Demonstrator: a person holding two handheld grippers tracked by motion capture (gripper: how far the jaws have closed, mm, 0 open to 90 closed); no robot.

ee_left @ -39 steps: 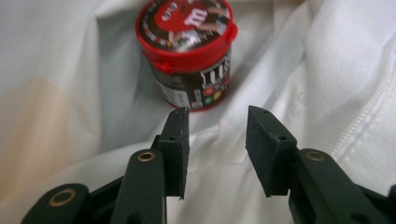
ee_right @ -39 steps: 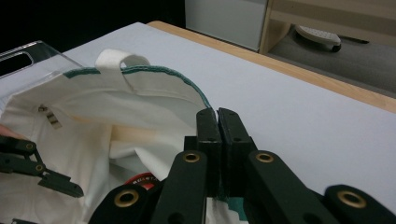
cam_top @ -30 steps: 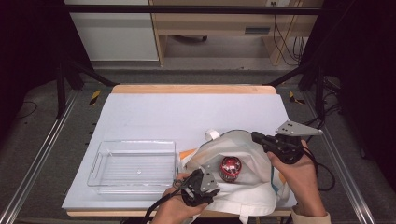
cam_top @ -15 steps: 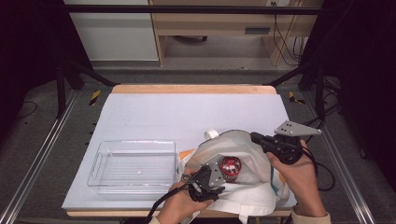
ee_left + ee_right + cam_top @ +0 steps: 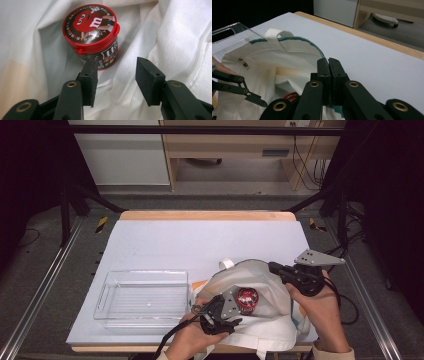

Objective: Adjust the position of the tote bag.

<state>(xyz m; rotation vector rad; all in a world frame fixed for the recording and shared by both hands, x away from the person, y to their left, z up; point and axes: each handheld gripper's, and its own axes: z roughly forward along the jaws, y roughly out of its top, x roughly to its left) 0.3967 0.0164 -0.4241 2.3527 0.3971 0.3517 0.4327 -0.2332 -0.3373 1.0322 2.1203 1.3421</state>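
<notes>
Advancing into the bag (image 5: pixel 260 330), left tongs (image 5: pixel 116 75) have just been opening, candy tub (image 5: pixel 92 35) ahead ungrasped; right tongs (image 5: pixel 328 62) pinch the bag's rim.

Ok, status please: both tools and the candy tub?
Left tool open, just widened, short of candy tub. Right tool shut on bag rim. Nothing blocking.

Left gripper (image 5: pixel 235 312): held in the left hand (image 5: pixel 192 340) at the near edge; jaws part-open, pads apart with nothing pressed between them, having just been opening further.

Right gripper (image 5: pixel 274 267): held in the right hand (image 5: pixel 320 307), pointing leftward, grey plate on top; jaws pressed together, a strip of white cloth pinched between the pads. Both forearms enter from below.
</notes>
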